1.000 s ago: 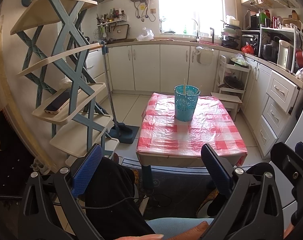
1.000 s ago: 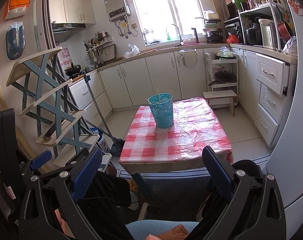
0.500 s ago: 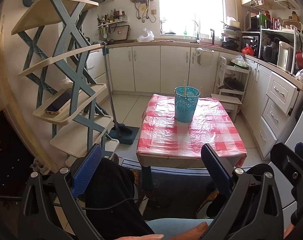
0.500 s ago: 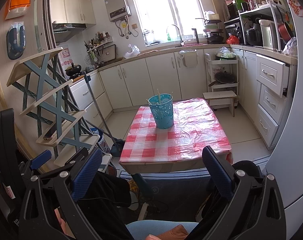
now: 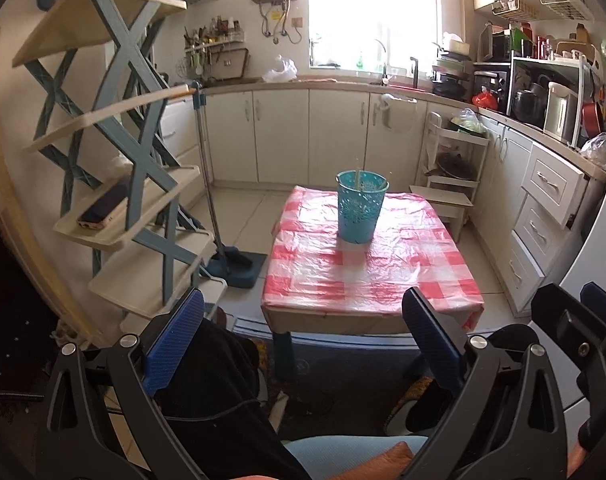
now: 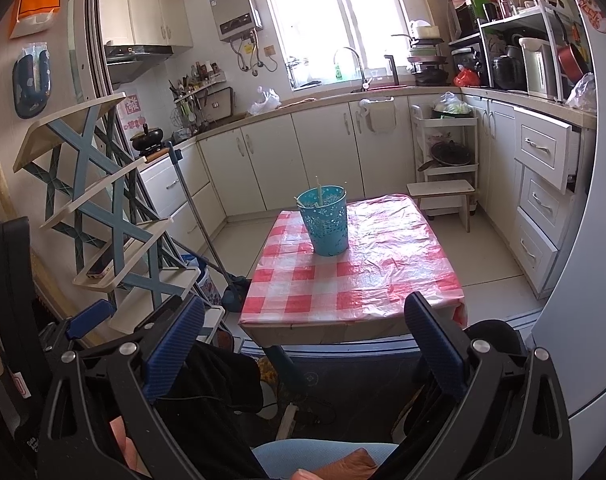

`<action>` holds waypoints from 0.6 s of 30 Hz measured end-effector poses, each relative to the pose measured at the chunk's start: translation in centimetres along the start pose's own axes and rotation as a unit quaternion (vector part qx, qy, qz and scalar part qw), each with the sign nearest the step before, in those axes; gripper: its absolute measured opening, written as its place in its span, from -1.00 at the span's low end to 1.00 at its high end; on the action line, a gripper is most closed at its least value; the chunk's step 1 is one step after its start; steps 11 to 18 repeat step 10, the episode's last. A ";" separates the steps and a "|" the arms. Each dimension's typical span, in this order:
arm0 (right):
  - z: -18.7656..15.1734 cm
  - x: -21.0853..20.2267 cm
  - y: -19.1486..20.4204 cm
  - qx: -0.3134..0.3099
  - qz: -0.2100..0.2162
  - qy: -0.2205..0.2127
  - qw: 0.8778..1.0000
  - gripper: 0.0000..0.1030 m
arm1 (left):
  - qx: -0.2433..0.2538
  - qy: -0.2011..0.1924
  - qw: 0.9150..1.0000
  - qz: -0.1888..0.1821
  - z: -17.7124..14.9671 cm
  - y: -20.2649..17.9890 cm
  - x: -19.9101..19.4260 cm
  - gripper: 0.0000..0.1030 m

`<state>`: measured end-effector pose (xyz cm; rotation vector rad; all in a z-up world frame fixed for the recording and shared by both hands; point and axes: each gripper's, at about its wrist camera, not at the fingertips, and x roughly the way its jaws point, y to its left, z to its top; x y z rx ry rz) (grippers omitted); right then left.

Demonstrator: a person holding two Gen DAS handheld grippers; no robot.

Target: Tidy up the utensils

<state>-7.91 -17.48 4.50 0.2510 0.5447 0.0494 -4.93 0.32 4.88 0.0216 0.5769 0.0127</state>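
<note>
A table (image 6: 355, 280) with a red-checked cover is seen ahead. A teal basket (image 6: 325, 220) is stood upright on its far left part, pale utensils (image 6: 319, 196) pointing upward inside. Left tongs (image 5: 303, 340) and right tongs (image 6: 305, 338) are held wide apart, empty, short of the table.

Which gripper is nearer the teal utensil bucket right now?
Neither clearly. The left gripper and right gripper are both open, held well back from the teal utensil bucket, short of the table's near edge.
</note>
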 end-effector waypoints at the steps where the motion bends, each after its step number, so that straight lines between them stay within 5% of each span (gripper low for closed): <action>1: 0.0 0.0 -0.1 0.000 0.000 0.001 1.000 0.86 | 0.001 -0.002 1.000 0.003 -0.1 -0.1 0.0 0.85; 18: 0.1 0.3 -0.6 0.001 0.001 0.005 1.000 0.86 | -0.003 0.001 1.000 0.010 -0.3 0.0 0.3 0.85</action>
